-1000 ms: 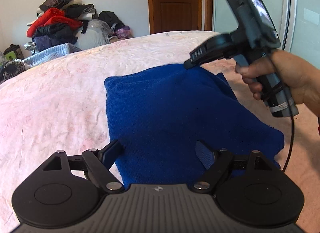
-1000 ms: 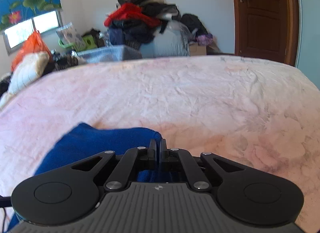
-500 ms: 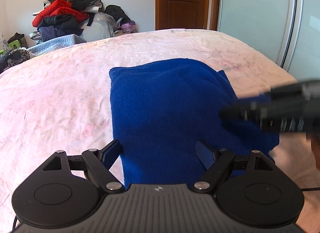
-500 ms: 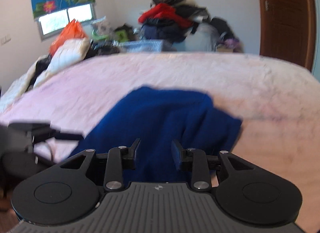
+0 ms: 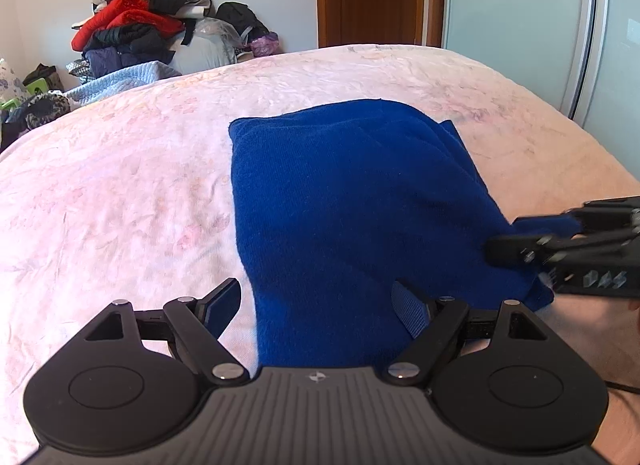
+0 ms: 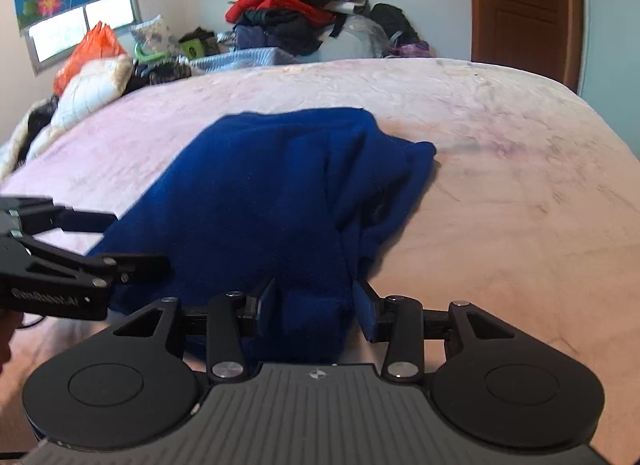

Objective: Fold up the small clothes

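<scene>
Blue garment (image 5: 352, 201) folded on pink bed (image 5: 120, 185), between both grippers' parted jaws

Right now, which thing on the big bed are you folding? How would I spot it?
Find the wide bed with the pale pink cover. Lying on it, near its close edge, is a folded blue garment, with the two black grippers at its near corners. It is the only deep blue thing on the bed; the red and dark clothes are heaped behind the bed, against the far wall.
</scene>
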